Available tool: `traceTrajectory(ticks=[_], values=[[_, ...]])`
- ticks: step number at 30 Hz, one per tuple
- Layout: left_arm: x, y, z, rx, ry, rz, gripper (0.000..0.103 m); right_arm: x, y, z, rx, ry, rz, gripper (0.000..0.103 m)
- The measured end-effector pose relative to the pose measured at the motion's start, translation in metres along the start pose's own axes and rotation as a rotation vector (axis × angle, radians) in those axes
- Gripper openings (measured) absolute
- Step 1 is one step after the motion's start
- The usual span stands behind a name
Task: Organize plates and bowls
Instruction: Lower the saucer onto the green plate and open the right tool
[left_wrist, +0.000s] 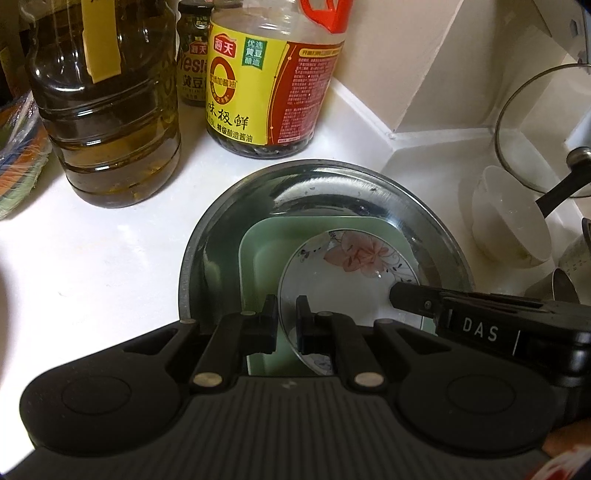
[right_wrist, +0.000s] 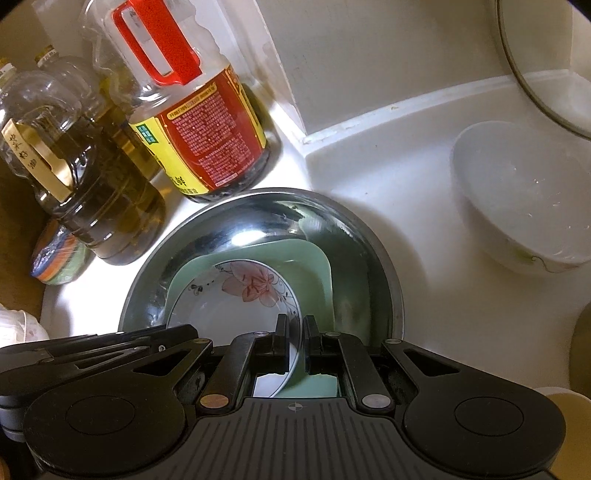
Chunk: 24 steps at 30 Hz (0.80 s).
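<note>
Plates and bowls are nested here: a flowered plate (left_wrist: 354, 273) sits in a pale green square dish (left_wrist: 266, 254), which lies inside a wide steel basin (left_wrist: 207, 236) on the white counter (left_wrist: 92, 266). The left gripper (left_wrist: 286, 317) has its fingers drawn close together over the plate's left rim, and the right gripper (right_wrist: 294, 338) pinches the opposite rim the same way; both look clamped on the plate's edge, though the rim passes behind the pads and I cannot be sure how deep either bite goes. That is the main risk: a glazed rim caught shallowly could slide out of one grip, and the plate would tip and strike the green dish or the basin wall. If the two hands do not move together, the plate may twist between the pads and chip. Droplets seem to show on the basin, so the surfaces may be wet and slippery. A large oil bottle (left_wrist: 107, 110) and a soy sauce bottle (left_wrist: 266, 85) stand just behind the basin, the sauce bottle nearly touching its rim, so a push that way could knock them. A white bowl (right_wrist: 517, 195) and a glass lid (left_wrist: 535, 129) crowd the right side.
</note>
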<state>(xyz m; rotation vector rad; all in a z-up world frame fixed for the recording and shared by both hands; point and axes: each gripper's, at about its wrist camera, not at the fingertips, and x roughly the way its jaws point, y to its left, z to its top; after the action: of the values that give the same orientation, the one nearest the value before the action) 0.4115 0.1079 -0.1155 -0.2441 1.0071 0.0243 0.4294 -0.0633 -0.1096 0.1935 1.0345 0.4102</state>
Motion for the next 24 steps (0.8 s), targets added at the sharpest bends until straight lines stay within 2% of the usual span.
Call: traceTrajectory(ticks=[12,14,16,17,18,20,21,24], values=[[0.005,0.0,0.003,-0.004,0.006,-0.009,0.009,0.005,0.0,0.002,0.004,-0.001,-0.012,0.007],[0.004,0.0,0.002,0.004,0.002,-0.006,0.015,0.004,0.002,0.002,-0.007,-0.004,-0.023,0.007],[0.003,0.0,0.002,0.003,-0.005,0.002,0.025,0.003,0.003,0.002,-0.012,-0.013,-0.025,0.007],[0.001,0.0,0.002,0.004,-0.008,0.0,0.025,0.002,0.002,0.003,-0.015,-0.012,-0.023,0.009],[0.0,0.001,0.001,0.002,-0.009,-0.001,0.025,0.002,0.002,0.003,-0.018,-0.013,-0.021,0.011],[-0.004,0.001,0.001,0.001,-0.017,-0.003,0.027,-0.002,0.002,0.002,-0.019,-0.025,-0.004,0.032],[-0.006,0.001,0.001,0.002,-0.023,-0.003,0.028,-0.005,0.002,0.002,-0.015,-0.033,0.009,0.037],[-0.013,0.002,0.001,0.0,-0.037,-0.001,0.031,-0.012,0.007,0.001,-0.034,-0.064,-0.009,0.045]])
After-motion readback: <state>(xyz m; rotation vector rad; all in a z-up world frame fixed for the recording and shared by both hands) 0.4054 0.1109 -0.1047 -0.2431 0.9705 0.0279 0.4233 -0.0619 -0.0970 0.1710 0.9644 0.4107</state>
